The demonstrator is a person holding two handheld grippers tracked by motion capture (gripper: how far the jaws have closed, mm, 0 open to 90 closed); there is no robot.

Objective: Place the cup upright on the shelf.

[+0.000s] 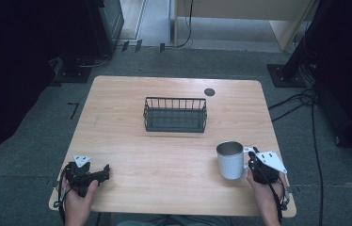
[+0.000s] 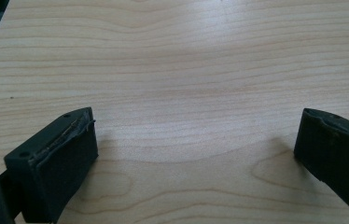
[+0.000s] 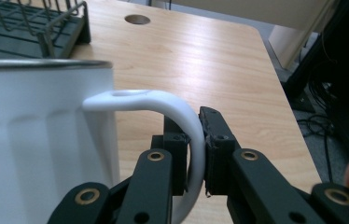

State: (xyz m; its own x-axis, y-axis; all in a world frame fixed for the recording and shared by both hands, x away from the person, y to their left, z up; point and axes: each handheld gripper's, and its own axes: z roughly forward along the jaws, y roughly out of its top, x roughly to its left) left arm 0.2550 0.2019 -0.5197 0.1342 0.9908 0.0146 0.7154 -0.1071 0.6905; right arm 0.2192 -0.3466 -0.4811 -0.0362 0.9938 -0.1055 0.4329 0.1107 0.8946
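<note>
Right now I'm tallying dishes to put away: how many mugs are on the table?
1. The white mug stands near the table's front right, its handle clamped by the right gripper. None shows in the wire basket.

This looks like a lab or test room set up for recording. A plain wooden bench (image 1: 132, 141) with a cable hole (image 1: 209, 92) stands on grey carpet (image 1: 33, 136). Black curtains (image 1: 4, 70) hang at both sides, stand bases (image 1: 284, 75) rest on the floor, loose cables (image 1: 301, 101) trail across it, and tape marks (image 1: 74, 109) show on the carpet.
</note>
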